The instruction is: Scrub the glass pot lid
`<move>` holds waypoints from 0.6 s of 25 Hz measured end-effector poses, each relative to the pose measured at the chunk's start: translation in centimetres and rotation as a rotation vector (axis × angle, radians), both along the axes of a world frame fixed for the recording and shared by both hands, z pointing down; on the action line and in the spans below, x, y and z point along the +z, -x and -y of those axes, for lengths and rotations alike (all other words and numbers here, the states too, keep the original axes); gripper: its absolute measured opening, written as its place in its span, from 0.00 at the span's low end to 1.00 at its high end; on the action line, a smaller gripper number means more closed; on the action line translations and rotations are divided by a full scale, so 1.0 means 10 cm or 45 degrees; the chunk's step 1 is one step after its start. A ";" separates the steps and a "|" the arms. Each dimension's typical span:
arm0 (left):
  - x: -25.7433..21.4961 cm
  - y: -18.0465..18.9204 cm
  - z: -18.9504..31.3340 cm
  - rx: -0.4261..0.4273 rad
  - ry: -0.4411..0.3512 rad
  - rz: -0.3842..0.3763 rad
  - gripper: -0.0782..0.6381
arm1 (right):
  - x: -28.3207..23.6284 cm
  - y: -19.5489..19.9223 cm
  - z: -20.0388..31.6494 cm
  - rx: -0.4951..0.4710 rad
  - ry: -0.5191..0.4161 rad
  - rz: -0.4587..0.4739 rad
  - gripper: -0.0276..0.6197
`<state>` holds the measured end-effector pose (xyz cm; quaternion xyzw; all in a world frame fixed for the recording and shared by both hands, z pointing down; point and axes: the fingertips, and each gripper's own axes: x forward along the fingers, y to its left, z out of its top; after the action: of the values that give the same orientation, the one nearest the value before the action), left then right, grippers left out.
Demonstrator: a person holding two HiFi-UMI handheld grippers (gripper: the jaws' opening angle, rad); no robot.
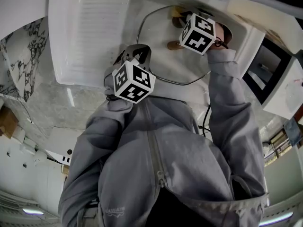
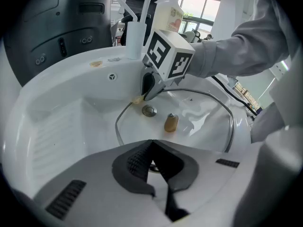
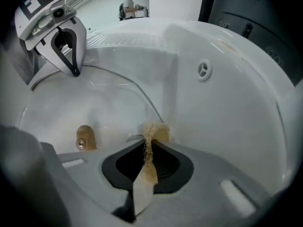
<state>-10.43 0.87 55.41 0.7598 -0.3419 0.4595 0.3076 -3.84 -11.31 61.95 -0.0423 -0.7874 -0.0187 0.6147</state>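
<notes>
Glass pot lid (image 2: 199, 122) lies in the basin of the white sink (image 3: 236, 108). Left gripper (image 2: 152, 145): jaws clenched on the lid's near rim. Right gripper (image 3: 149, 143): clamped on a tan scrub pad (image 3: 149, 162), with the pad at the lid's far rim, just beside the basin wall. Wooden knob (image 2: 171, 123) and drain plug (image 2: 149, 110) sit between the grippers. Overflow hole (image 3: 204, 70) is on that wall. Ribbed drainboard (image 2: 57, 131) left, dark appliance (image 2: 57, 27) beyond it.
</notes>
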 end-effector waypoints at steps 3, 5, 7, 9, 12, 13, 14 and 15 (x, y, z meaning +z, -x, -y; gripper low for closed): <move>0.00 0.01 0.01 0.002 -0.001 -0.001 0.12 | 0.09 0.02 -0.03 -0.001 0.025 -0.014 0.10; 0.00 0.01 0.01 0.004 -0.003 0.000 0.12 | 0.11 0.02 -0.06 0.000 0.040 -0.027 0.10; 0.00 0.00 0.01 0.005 -0.006 0.001 0.12 | 0.11 -0.01 -0.11 0.001 0.074 -0.038 0.10; 0.00 0.00 0.01 0.005 -0.009 0.002 0.12 | 0.09 -0.04 -0.19 -0.002 0.121 -0.048 0.10; 0.00 -0.01 -0.01 0.010 -0.016 0.007 0.12 | 0.01 -0.10 -0.37 -0.005 0.198 -0.064 0.10; 0.00 -0.02 -0.01 0.013 -0.020 0.009 0.12 | -0.02 -0.12 -0.43 -0.007 0.222 -0.067 0.10; 0.00 -0.02 -0.01 0.014 -0.024 0.011 0.12 | -0.04 -0.13 -0.50 -0.008 0.245 -0.067 0.10; 0.00 -0.02 -0.01 0.014 -0.028 0.011 0.12 | -0.08 -0.14 -0.56 -0.006 0.269 -0.067 0.10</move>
<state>-10.21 0.94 55.40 0.7630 -0.3439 0.4609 0.2952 -2.40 -5.67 61.19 -0.1090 -0.7685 0.0640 0.6272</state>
